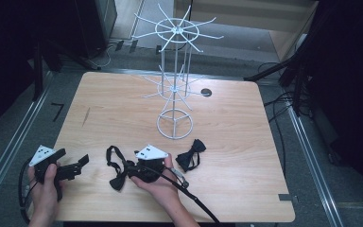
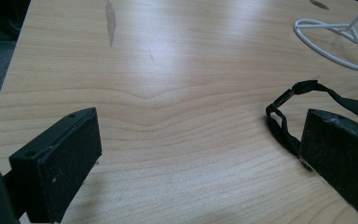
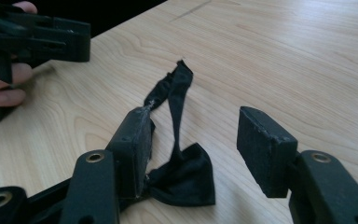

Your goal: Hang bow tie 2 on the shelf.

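A black bow tie (image 1: 118,181) with a looped strap (image 1: 113,153) lies on the wooden table (image 1: 123,109) near the front. My right gripper (image 1: 126,171) points left over it with its jaws open. In the right gripper view the bow (image 3: 186,179) lies on the table between the jaws of the right gripper (image 3: 193,123), close against the left pad (image 3: 133,149); the right pad stands clear. My left gripper (image 1: 79,165) is open near the front left edge, apart from the tie. Between the wide jaws of the left gripper (image 2: 198,128) is bare wood, and the strap (image 2: 284,116) lies beside its right jaw.
A second black bow tie (image 1: 191,156) lies to the right of my right hand. A white wire rack (image 1: 176,30) with radiating arms stands mid-table, and its ring base (image 2: 335,42) is at the top right of the left gripper view. The left gripper (image 3: 51,37) sits at the top left of the right gripper view.
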The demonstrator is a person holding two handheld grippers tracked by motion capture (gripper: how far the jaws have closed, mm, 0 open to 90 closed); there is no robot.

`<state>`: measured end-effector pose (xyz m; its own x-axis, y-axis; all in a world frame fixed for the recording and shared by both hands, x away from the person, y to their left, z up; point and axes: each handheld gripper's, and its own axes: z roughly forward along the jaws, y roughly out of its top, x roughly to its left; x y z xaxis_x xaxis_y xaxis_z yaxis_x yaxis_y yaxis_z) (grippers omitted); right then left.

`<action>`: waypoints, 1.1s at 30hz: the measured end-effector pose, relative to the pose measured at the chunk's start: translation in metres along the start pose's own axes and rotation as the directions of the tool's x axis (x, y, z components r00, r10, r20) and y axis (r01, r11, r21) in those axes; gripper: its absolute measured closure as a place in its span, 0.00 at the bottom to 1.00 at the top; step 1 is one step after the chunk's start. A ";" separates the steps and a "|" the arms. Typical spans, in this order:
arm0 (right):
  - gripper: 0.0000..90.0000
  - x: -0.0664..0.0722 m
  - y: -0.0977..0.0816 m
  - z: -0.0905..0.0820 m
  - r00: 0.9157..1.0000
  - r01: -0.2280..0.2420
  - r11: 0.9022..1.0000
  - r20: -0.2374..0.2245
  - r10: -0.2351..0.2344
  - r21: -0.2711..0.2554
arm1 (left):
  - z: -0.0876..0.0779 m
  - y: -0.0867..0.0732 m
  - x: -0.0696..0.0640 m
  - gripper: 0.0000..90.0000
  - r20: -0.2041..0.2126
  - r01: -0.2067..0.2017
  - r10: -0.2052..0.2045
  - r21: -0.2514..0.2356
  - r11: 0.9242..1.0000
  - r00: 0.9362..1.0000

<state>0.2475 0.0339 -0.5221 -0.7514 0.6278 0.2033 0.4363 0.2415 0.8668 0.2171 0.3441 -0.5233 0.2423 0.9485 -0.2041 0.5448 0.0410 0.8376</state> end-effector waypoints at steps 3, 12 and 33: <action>0.51 0.003 0.003 0.002 1.000 -0.004 1.000 -0.013 0.004 -0.003 | 0.000 0.000 0.000 0.00 -0.001 0.001 -0.001 0.000 1.000 1.000; 0.52 0.007 0.001 0.018 1.000 0.000 0.999 0.006 0.000 0.037 | 0.000 0.000 0.000 0.00 0.000 0.001 -0.001 0.001 1.000 1.000; 1.00 0.001 0.005 0.005 1.000 0.019 1.000 0.020 -0.019 0.013 | 0.000 0.000 0.001 0.00 0.005 0.004 -0.004 0.003 1.000 1.000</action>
<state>0.2509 0.0397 -0.5199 -0.7497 0.6374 0.1778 0.4285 0.2629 0.8645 0.2176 0.3446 -0.5235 0.2442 0.9468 -0.2098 0.5484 0.0437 0.8351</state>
